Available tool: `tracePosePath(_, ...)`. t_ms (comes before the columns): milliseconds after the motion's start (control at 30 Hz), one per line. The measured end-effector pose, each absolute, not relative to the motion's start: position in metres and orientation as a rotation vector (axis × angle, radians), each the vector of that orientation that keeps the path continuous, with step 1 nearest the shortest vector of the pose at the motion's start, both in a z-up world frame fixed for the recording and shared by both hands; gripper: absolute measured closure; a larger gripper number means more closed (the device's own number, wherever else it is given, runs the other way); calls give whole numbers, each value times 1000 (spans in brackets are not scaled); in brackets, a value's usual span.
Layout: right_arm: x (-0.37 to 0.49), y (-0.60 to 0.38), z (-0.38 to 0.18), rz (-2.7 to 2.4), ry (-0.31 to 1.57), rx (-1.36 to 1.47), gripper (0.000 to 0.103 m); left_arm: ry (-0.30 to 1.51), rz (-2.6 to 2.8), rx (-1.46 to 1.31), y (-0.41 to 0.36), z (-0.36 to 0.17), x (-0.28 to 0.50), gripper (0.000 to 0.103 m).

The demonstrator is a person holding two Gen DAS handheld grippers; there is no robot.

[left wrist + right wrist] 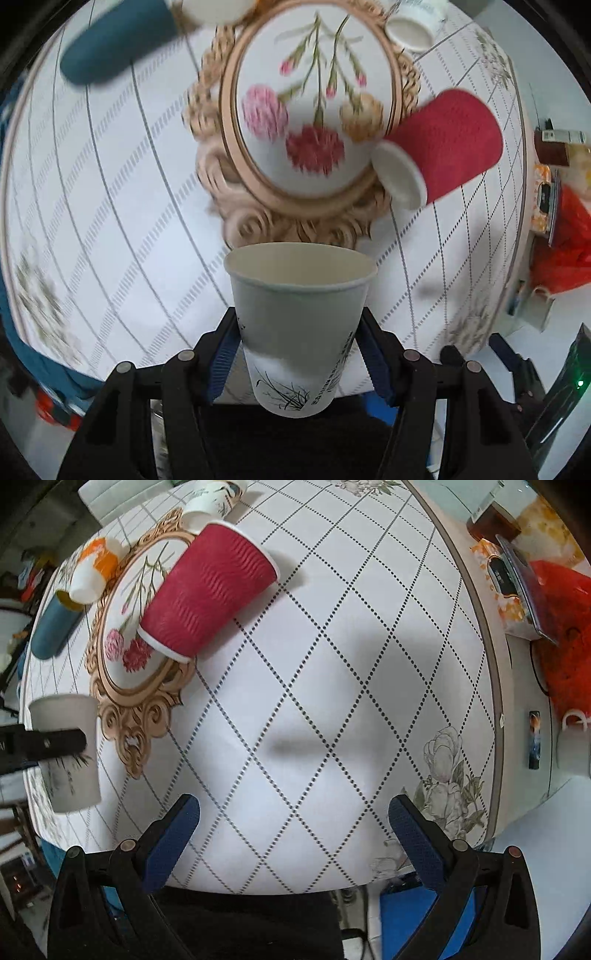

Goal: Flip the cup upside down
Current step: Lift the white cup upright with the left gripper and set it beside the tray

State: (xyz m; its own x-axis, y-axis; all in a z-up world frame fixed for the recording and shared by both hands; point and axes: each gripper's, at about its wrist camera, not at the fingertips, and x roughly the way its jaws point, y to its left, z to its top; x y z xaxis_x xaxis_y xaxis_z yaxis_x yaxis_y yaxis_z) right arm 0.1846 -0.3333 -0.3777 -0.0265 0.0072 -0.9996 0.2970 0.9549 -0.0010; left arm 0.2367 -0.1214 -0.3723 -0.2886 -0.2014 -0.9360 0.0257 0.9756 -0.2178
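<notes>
Right gripper (293,843) gapes empty — red cup (207,590) lies tipped beyond.

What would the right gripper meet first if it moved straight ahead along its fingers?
Probably only the tablecloth. The right gripper is open and points at bare cloth; the red cup lies to the left of that line, though depth is hard to judge.

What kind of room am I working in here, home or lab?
Most likely a home dining or living area. The table wears a quilted floral tablecloth with an ornate flower medallion; paper cups lie about, such as the red cup, and snack packets clutter the far edge.
</notes>
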Motion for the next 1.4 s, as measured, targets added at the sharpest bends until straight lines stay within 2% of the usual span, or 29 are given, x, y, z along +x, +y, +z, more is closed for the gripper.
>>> tracePosePath(333,167,-343,-408,-193,1659,157,0,1876,-217,-156,-163,-398,201,43)
tracePosePath(933,165,-364,-409,-263,1679,179,0,1856,-265,-16,-191,-425,191,40)
tracePosePath(1067,165,-361,-409,-264,1682,183,0,1857,-273,-12,-193,-426,190,18)
tracePosePath(1400,170,-353,-400,-247,1674,201,0,1829,-279,-38,-180,-404,197,17)
